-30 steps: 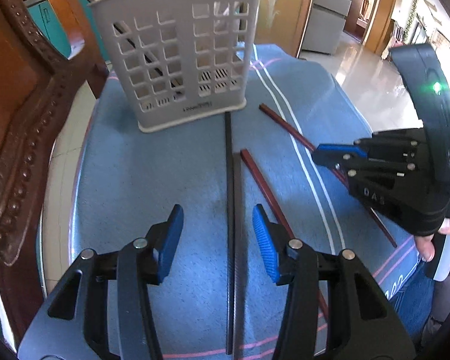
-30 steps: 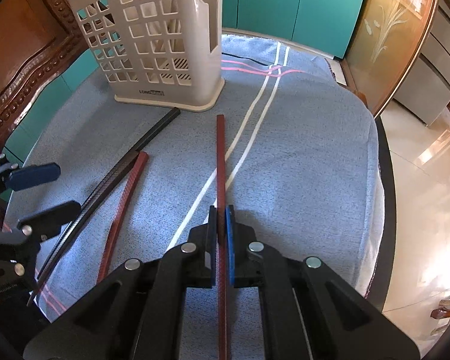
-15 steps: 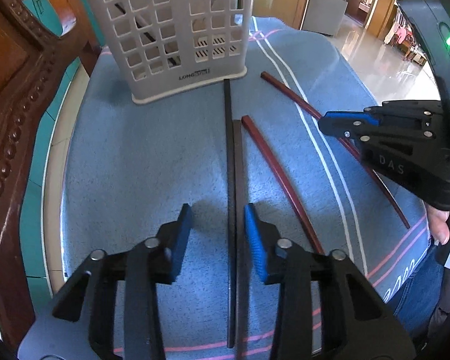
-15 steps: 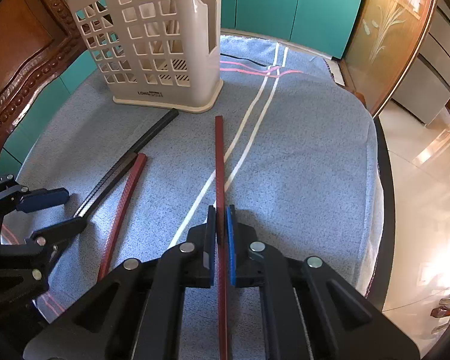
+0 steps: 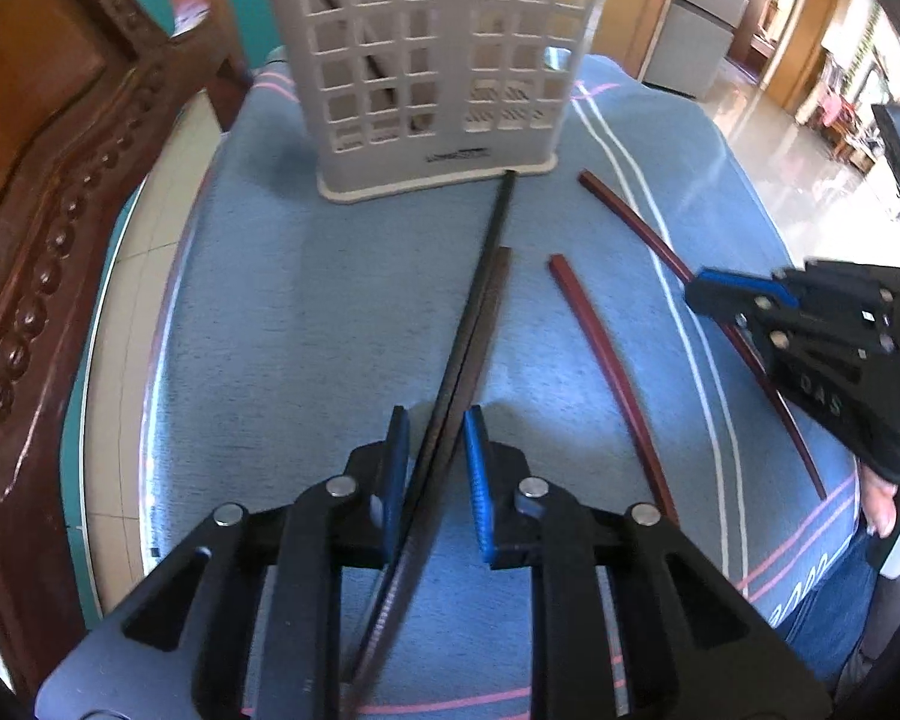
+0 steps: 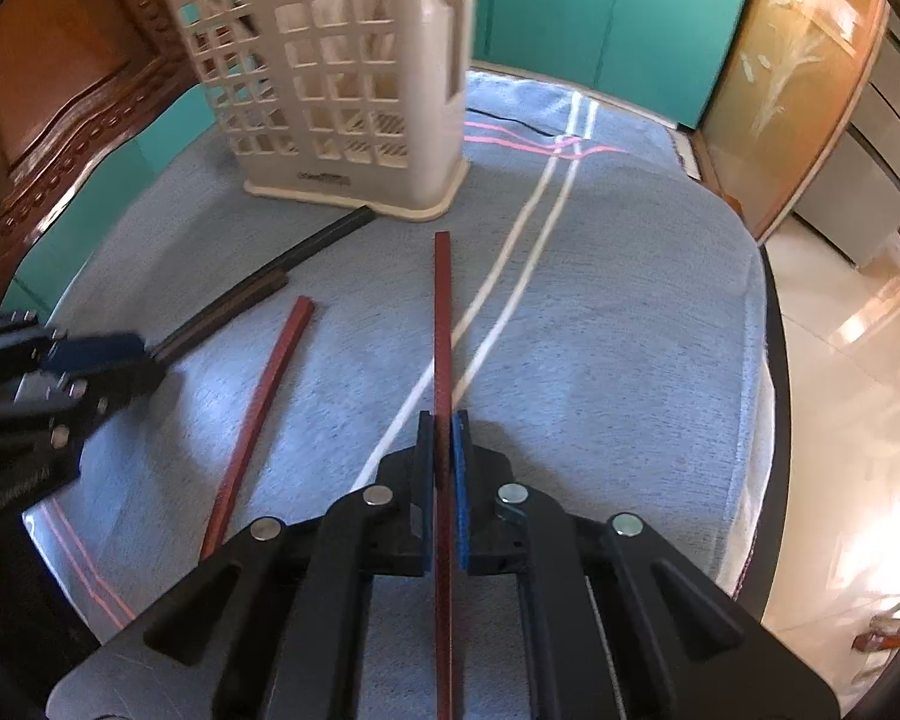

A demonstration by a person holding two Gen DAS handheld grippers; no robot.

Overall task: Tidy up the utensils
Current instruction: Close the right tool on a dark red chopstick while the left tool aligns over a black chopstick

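A white lattice utensil holder point(image 5: 432, 60) stands at the far end of the blue cloth; it also shows in the right wrist view point(image 6: 342, 90). My left gripper point(image 5: 437, 420) straddles a pair of dark chopsticks point(image 5: 480, 294), its jaws narrowed around them with a small gap still showing. A loose red chopstick point(image 5: 606, 372) lies to its right. My right gripper point(image 6: 444, 426) is shut on another red chopstick point(image 6: 442, 312), which points toward the holder. The dark pair point(image 6: 270, 288) and the loose red one point(image 6: 264, 402) show left of it.
The blue striped cloth point(image 6: 630, 300) covers a rounded table. A carved wooden chair back point(image 5: 42, 210) stands close on the left. Teal cabinets point(image 6: 600, 18) lie behind. The table edge drops off at right to a tiled floor point(image 6: 840, 360).
My left gripper's jaws have closed in from wide open to narrowly straddling the dark chopsticks, and it has moved nearer the holder. My right gripper stays shut on its red chopstick.
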